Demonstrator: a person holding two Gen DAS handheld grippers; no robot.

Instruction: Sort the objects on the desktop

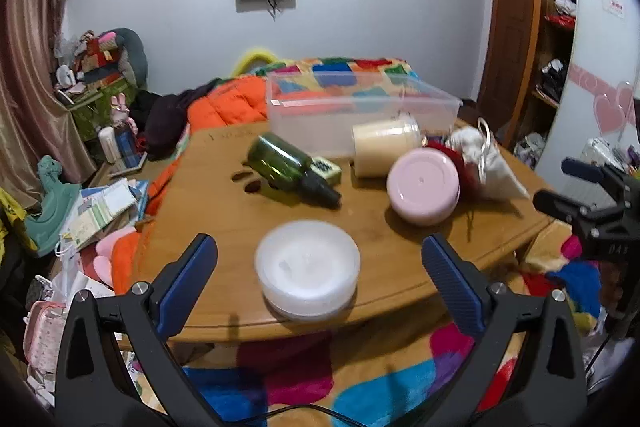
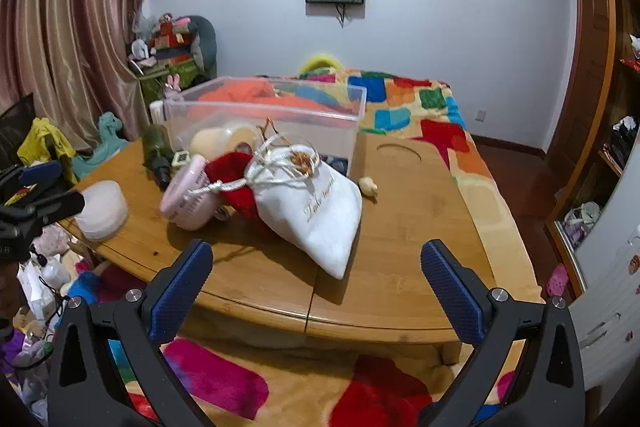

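Cluttered bedroom, wooden table (image 1: 224, 223); white tub (image 1: 307, 269) near front edge, just ahead of left gripper (image 1: 320, 281), spread, empty; white pouch (image 2: 316, 211) mid-table beyond right gripper (image 2: 318, 285), likewise spread, empty.

Clear plastic bin (image 1: 360, 107) stands upright and empty at the worktop's far edge. Before it: green bottle (image 1: 288, 165) lying on its side, cream jar (image 1: 384, 147) also tipped over, pink round container (image 1: 423, 187), and white drawstring pouch (image 2: 316, 211) partly over a red pouch (image 2: 236, 183). Stack of translucent lids (image 1: 307, 267) sits near the front edge.
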